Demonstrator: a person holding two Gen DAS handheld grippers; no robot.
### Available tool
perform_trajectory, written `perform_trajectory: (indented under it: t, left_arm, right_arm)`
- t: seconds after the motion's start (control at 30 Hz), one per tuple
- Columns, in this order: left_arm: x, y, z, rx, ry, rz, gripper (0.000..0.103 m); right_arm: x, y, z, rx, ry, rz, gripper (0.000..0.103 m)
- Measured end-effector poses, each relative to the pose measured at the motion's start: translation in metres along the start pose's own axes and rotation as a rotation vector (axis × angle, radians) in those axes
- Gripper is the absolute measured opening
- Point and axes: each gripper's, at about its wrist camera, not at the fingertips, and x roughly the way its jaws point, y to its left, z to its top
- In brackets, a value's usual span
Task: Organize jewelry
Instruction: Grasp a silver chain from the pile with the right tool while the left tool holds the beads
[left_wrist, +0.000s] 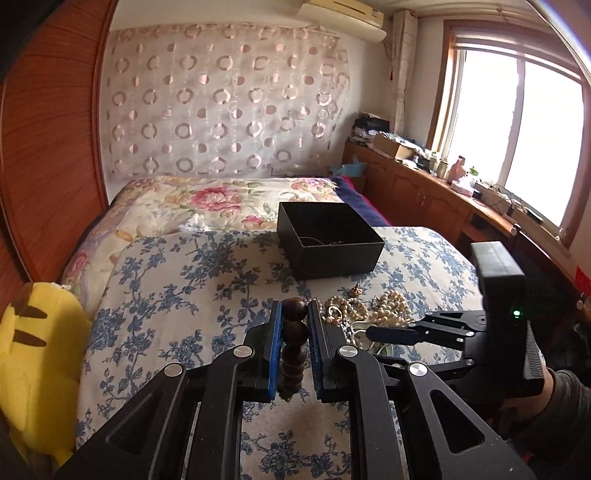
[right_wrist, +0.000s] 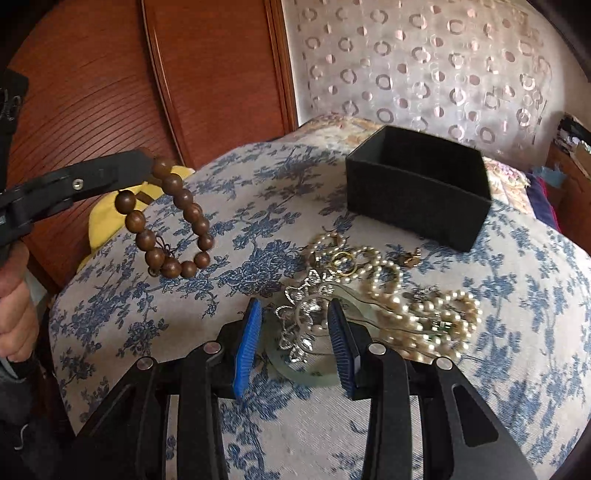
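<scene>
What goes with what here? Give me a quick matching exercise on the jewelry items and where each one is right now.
Things:
1. brown wooden bead bracelet
2. open black square box
3. cream pearl strands
4. silver rhinestone piece

Places:
A. piled on the blue floral bedspread
B. between the open right gripper fingers
C. hanging from the left gripper
D. behind the jewelry pile

Pairs: 1-C, 2-D, 3-A, 4-B

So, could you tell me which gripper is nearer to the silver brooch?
The right. The right gripper is open with its fingers on either side of the silver brooch. The left gripper is off to the side, holding the wooden bead bracelet above the bed.
</scene>
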Motion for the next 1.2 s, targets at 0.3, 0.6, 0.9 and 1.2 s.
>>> perform_trajectory:
  t: [0.3,0.6,0.9,1.2]
  left_arm:
    - [0.0,0.006,-0.004,-0.018,-0.003,0.003,0.012]
    - [0.001,0.008,-0.007,-0.021,0.003,0.0,0.012]
    - [0.001,0.005,-0.007,-0.016,0.0,0.004,0.012]
    - [-0.002,-0.004,-0.001,-0.003,-0.013,-0.002,0.012]
  right_arm:
    - [0.018,0.011,0.01,-0.059,0.042,-0.071,0.039]
    - [0.009,0.02,0.007,-0.116,0.018,-0.082,0.017]
    - [-0.017,0.017,0.008,-0.108,-0.019,-0.068,0.005]
    - [-0.039,0.009,0.018,-0.117,-0.05,-0.093,0.0]
